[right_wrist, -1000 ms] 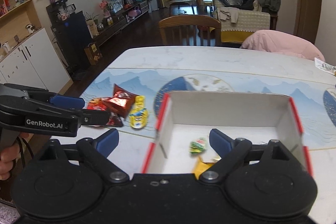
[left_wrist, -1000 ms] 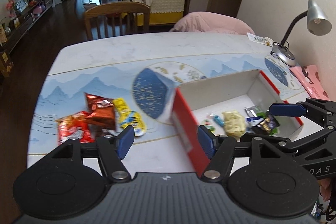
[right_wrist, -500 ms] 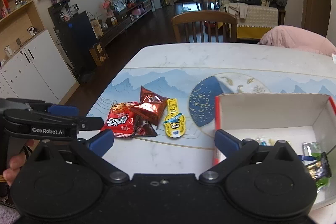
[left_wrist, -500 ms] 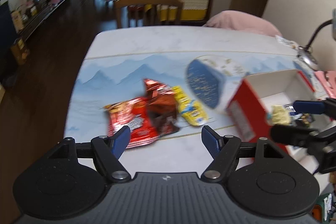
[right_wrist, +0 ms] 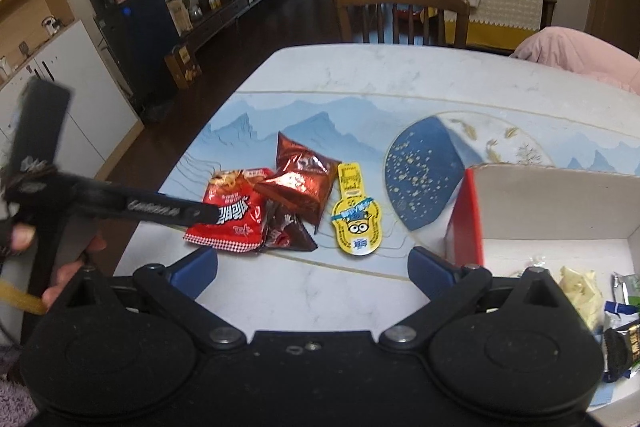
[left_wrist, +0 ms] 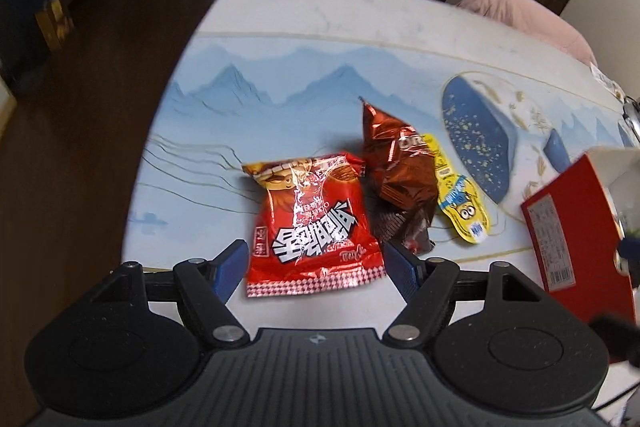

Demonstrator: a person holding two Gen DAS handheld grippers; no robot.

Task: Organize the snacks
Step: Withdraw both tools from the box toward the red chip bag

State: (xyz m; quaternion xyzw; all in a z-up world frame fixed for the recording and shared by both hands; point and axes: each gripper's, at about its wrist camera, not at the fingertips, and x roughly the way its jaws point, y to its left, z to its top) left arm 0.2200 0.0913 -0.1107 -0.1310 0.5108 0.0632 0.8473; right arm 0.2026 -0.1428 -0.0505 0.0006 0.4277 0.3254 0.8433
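A red snack bag [left_wrist: 312, 223] lies flat on the table, and my left gripper [left_wrist: 316, 267] hangs open just over its near edge with one blue pad at each side. Beside it lie a brown foil bag [left_wrist: 400, 171], a small dark packet [right_wrist: 288, 235] and a yellow cartoon packet [left_wrist: 460, 199]. The right wrist view shows the left gripper [right_wrist: 212, 214] reaching over the red bag [right_wrist: 232, 215]. My right gripper [right_wrist: 312, 271] stands wide open and empty above bare table, nearer than the snacks. The red box [right_wrist: 560, 219] at the right holds several small snacks [right_wrist: 580, 291].
The table's left edge [left_wrist: 160, 147] drops to dark floor. A wooden chair [right_wrist: 400, 11] stands at the far side and a pink cushion [right_wrist: 576, 55] at the back right. A hand [right_wrist: 24, 239] holds the left gripper at the left.
My left gripper swung left from the box, came down over the red bag and rolled a little. My right gripper also shifted left, so the box now sits at its right edge.
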